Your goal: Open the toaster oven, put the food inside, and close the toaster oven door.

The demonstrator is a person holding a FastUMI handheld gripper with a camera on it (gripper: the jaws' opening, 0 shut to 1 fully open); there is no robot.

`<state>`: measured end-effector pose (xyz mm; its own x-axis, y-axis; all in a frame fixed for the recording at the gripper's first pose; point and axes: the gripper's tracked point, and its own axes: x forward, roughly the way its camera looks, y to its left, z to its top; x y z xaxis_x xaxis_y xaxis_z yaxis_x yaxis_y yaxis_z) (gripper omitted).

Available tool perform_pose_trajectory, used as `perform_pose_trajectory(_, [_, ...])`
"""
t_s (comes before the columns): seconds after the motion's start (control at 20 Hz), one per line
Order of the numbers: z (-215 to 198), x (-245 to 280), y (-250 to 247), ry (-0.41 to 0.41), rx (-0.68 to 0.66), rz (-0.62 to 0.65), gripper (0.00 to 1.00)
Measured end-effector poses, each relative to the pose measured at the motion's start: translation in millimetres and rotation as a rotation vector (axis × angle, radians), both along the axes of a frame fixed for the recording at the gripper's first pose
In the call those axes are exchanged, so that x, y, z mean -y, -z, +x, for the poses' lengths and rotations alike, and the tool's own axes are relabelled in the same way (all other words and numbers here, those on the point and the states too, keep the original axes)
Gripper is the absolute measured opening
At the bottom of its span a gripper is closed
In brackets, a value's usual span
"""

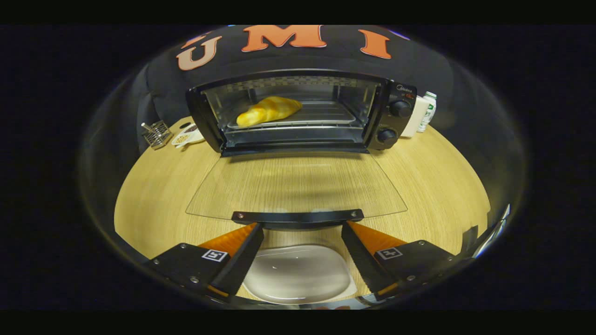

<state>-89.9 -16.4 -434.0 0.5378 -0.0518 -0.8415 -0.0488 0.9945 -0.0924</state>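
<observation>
Looking along the jaws (302, 232), I see them spread wide and holding nothing; their tips sit just short of the door handle (298, 217), one to each side of its middle, and I cannot tell whether either tip touches it; the toaster oven (298, 111) stands beyond on the tabletop (442, 186) with its glass door (298, 184) dropped fully open and lying flat toward me; the food (269, 110), a golden pastry, rests on the wire rack (321, 114) inside the cavity, toward its left side. By my reading, two of the three steps are done: the door is open and the food is in; what remains is to lift the door by its handle and swing it shut. An empty white plate (298, 274) lies on the tabletop between and below the jaws, nearer to me than the handle; I take it to be where the food came from, though that is a guess. Left of the oven sit a small wire rack stand (156, 132) and a small dish (186, 137); to its right, a white box (414, 116) and a bottle (428, 109).
</observation>
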Motion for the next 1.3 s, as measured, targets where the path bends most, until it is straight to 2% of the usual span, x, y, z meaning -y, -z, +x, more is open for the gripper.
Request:
perform_pose_trajectory(0.5, [16.5, -6.0, -46.8, 0.014, 0.113, 0.025, 1.0])
perform_pose_trajectory(1.3, [71.5, -10.2, -104.1, 0.021, 0.252, 0.074, 1.0])
